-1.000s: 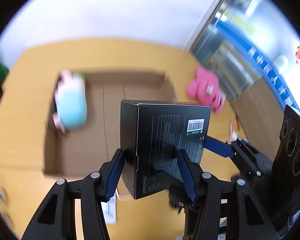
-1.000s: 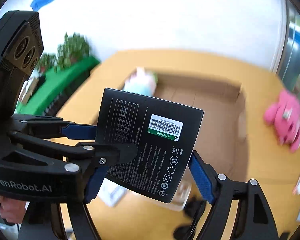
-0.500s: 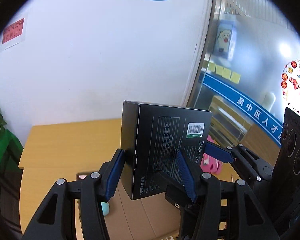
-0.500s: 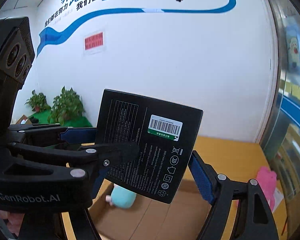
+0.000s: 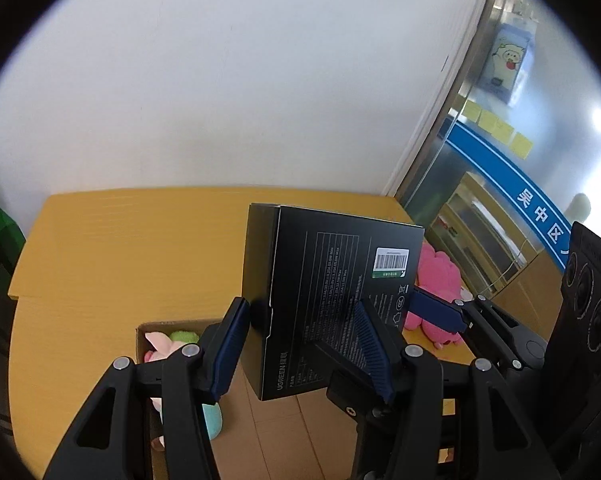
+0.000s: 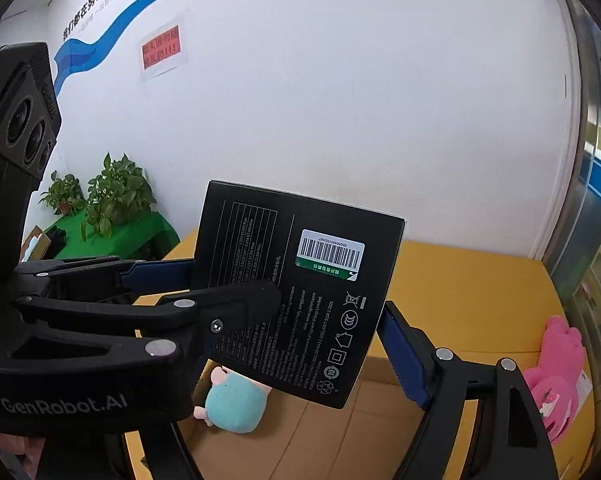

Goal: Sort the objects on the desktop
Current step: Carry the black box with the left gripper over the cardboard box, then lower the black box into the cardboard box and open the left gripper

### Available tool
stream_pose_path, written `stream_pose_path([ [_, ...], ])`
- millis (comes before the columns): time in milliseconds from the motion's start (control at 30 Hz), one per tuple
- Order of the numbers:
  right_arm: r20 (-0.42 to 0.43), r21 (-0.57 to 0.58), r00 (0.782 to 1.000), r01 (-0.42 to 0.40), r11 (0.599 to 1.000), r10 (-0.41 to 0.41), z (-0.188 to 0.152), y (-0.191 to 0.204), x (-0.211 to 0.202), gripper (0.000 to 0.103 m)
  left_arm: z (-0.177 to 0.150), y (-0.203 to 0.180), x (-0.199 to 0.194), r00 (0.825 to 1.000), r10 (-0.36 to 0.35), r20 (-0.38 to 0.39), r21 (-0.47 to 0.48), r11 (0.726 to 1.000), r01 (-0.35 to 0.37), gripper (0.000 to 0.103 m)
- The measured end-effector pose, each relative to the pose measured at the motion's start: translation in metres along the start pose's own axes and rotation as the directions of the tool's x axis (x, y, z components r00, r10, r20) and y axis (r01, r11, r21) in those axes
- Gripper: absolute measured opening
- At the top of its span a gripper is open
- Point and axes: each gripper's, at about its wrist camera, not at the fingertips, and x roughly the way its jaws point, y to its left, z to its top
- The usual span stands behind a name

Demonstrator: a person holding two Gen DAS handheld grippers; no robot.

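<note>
A black box [image 5: 332, 296] with a barcode label is held up in the air over the open cardboard box [image 5: 268, 432]. My left gripper [image 5: 300, 348] is shut on the black box across its thin sides. My right gripper [image 6: 300, 344] is shut on the same black box [image 6: 300, 292] across its wider span. A teal and pink plush toy [image 6: 234, 402] lies inside the cardboard box [image 6: 340, 436] at its left end. A pink plush toy [image 5: 436, 296] lies on the yellow desk [image 5: 140, 240] to the right of the cardboard box.
A white wall stands behind the desk. A glass partition [image 5: 500, 184] runs along the right. Potted plants [image 6: 112, 196] on a green surface stand to the far left, off the desk.
Both grippers swung up with the black box and have tilted partly back down. One second ago they looked down into the cardboard box; now the wall and desk's far edge show.
</note>
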Motion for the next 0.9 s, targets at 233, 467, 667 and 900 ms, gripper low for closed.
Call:
stream_pose_path([
  [233,-0.199,0.056,0.98,0.002,0.998,0.01,-0.054,-0.025,0.085,0.084,-0.051,0.047,0.095,0.983,-0.04,-0.179,-0.102,0.994,0.022,0.054],
  [467,-0.354,0.11,0.935,0.02,0.994,0.02,-0.104,-0.05,0.153,0.084,-0.096,0.068,0.17,0.949,-0.062,-0.309,-0.149,0.989,0.016,0.054],
  [667,-0.426,0.138,0.904,0.028,0.99,0.034,-0.132,-0.069,0.189,0.084,-0.112,0.081,0.211,0.927,-0.08,-0.368,-0.19,0.982,0.009,0.054],
  [900,-0.47,0.157,0.88,0.002,0.988,0.073,-0.144,-0.073,0.231,0.084,-0.118,0.099,0.244,0.905,-0.057,-0.421,-0.223,0.974,-0.042,0.054],
])
